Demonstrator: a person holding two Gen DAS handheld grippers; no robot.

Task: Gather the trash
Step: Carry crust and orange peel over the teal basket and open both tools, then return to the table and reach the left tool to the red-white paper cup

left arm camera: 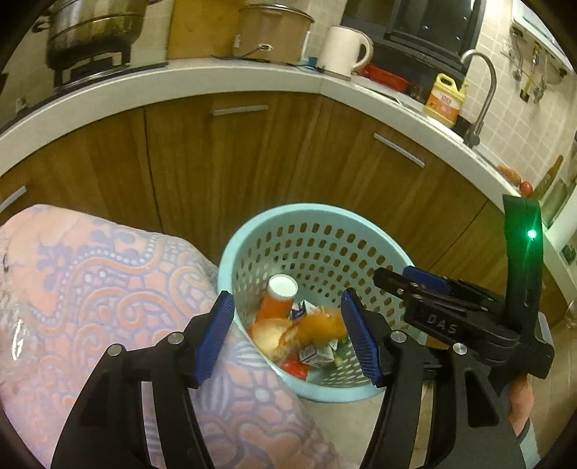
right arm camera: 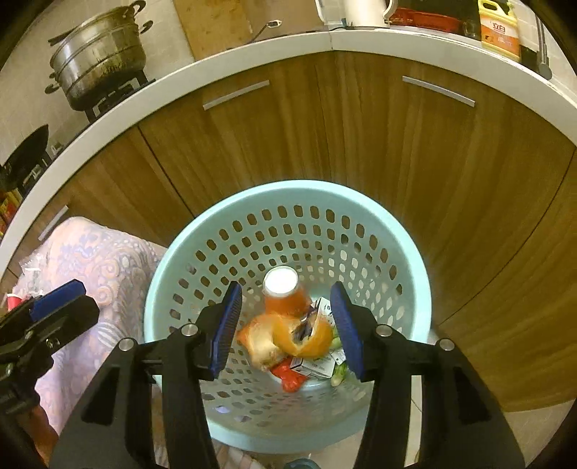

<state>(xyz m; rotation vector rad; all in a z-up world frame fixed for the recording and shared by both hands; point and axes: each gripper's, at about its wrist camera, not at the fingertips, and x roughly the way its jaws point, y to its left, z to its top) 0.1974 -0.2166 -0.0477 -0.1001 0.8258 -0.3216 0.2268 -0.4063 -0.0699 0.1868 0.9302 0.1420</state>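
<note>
Wrapper (right arm camera: 288,335), orange and blurred, sits between my right gripper (right arm camera: 286,328) jaws, spread apart and gripping nothing, directly above basket (right arm camera: 155,288); I'd stay centred; left gripper (left arm camera: 288,335) likewise apart.

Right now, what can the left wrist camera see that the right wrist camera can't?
Only the left wrist view shows the curved steel faucet, the dark window and the tomato on the counter.

Only the right wrist view shows the black frying pan and a small red cup on the patterned pink cloth.

Both show the pale blue perforated plastic basket holding trash, the orange bottle with a white cap, the steel steamer pot, and the yellow detergent jug. The left claw and right claw are both open.
</note>
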